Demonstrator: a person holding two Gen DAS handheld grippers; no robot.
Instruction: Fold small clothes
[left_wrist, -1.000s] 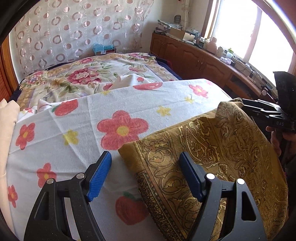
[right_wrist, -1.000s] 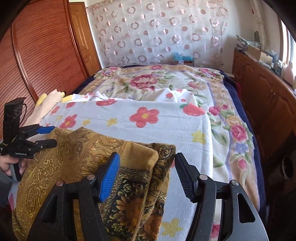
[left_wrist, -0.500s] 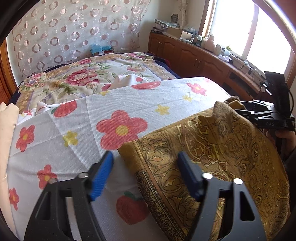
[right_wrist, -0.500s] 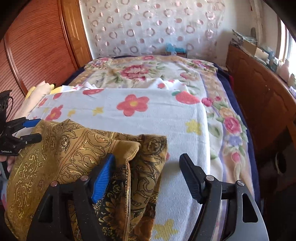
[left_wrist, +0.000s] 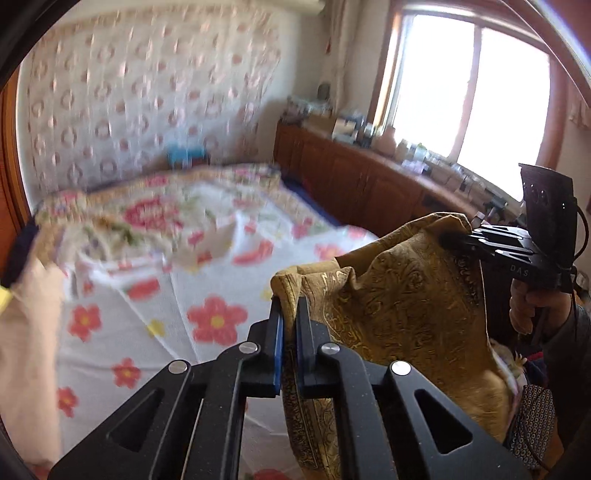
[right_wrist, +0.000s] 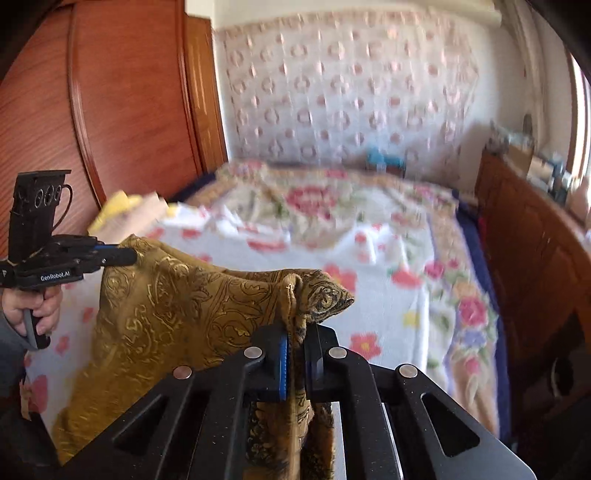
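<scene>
A golden-brown patterned cloth (left_wrist: 406, 314) hangs lifted above the bed, stretched between both grippers. In the left wrist view my left gripper (left_wrist: 289, 302) has its jaws closing tight on one top corner, the fabric pinched between the blue pads. My right gripper (left_wrist: 448, 238) bites the other corner at the right. In the right wrist view my right gripper (right_wrist: 297, 326) has its jaws closing on a bunched corner of the cloth (right_wrist: 177, 306). My left gripper (right_wrist: 125, 256) grips the far corner at the left. The cloth's lower part drapes out of sight.
A white sheet with red flowers (left_wrist: 122, 302) covers the bed, with a floral quilt (right_wrist: 314, 199) behind it. Cream folded fabric (left_wrist: 26, 332) lies at the left edge. A wooden cabinet (left_wrist: 351, 184) runs under the window, and a wardrobe (right_wrist: 110, 110) stands at the left.
Both grippers went from open around the cloth's corners to shut on them. Both then rose, lifting the cloth off the bed.
</scene>
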